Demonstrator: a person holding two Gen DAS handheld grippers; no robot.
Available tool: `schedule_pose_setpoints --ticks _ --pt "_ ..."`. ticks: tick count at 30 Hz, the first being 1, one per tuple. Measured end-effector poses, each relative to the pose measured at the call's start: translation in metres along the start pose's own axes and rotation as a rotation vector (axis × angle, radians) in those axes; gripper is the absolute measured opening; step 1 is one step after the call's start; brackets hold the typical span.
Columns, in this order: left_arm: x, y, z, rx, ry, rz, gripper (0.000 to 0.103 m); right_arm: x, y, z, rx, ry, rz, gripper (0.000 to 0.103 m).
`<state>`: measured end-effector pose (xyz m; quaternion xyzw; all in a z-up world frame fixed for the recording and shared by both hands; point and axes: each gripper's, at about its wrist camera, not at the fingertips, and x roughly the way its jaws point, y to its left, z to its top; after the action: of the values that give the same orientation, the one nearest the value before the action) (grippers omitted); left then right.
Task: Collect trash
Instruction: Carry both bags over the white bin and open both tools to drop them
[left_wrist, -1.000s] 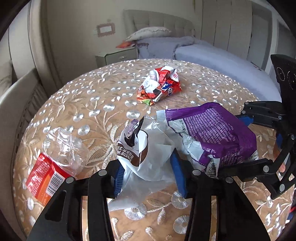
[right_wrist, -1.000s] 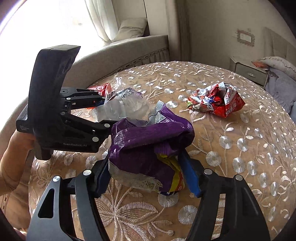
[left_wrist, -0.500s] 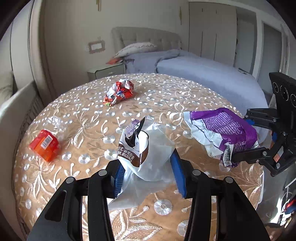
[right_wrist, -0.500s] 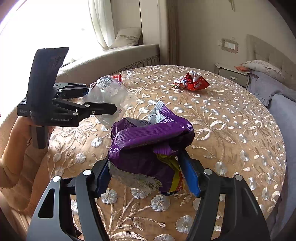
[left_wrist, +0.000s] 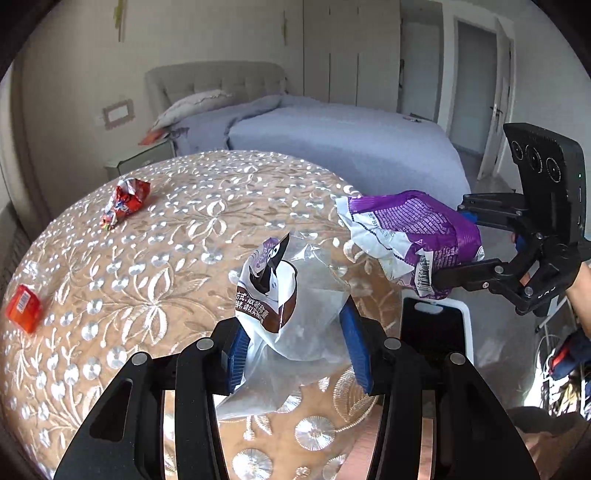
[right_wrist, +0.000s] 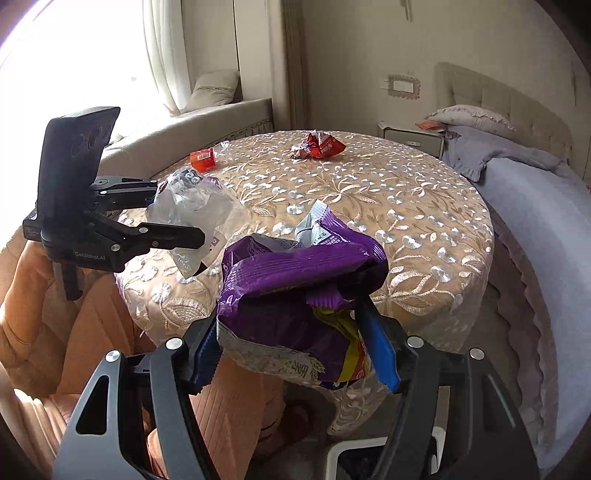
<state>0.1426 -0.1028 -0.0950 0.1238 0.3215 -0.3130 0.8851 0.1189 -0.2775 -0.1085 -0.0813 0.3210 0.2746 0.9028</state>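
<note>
Both wrappers carried off the bench toward the bin

Left wrist: left hand-held gripper (left_wrist: 295, 350) clamps the clear wrapper (left_wrist: 291, 314), now back at the bench (left_wrist: 155, 266) edge; bin (left_wrist: 436, 325) at 4 o'clock; label Chinese, illegible. Right wrist: right hand-held gripper (right_wrist: 295, 350) clamps the purple bag (right_wrist: 295, 295) past the edge; left tool reads "GenRobot.AI". Red wrapper (right_wrist: 319, 146) and red box (right_wrist: 202, 159) remain at 12.

Daylit, window (right_wrist: 74, 55) overexposed at left; fisheye bending, dark vignette corners.

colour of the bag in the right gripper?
Purple bag with white and yellow patches, clamped in the right gripper. Best in the right wrist view.
</note>
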Motion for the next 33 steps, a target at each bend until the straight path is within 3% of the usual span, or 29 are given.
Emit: schedule_pose_setpoints --ticks 9,14,20,27,33 --pt "0.026 -0.079 0.014 0.161 0.02 -0.155 0.046 -0.059 -0.03 -0.061 0.091 0.003 -0.129 0.068" --pt "0.049 -0.119 0.017 0.269 0.031 -0.248 0.046 -0.083 -0.05 -0.1 0.149 0.05 -0.21 0.068" --pt "0.095 -0.162 0.012 0.384 0.1 -0.386 0.046 -0.092 -0.073 -0.152 0.233 0.11 -0.261 0.068" --pt "0.153 -0.207 -0.014 0.548 0.204 -0.545 0.046 -0.084 -0.1 -0.192 0.313 0.155 -0.235 0.068" --pt "0.204 -0.223 -0.031 0.62 0.315 -0.597 0.046 -0.067 -0.12 -0.216 0.331 0.223 -0.207 0.068"
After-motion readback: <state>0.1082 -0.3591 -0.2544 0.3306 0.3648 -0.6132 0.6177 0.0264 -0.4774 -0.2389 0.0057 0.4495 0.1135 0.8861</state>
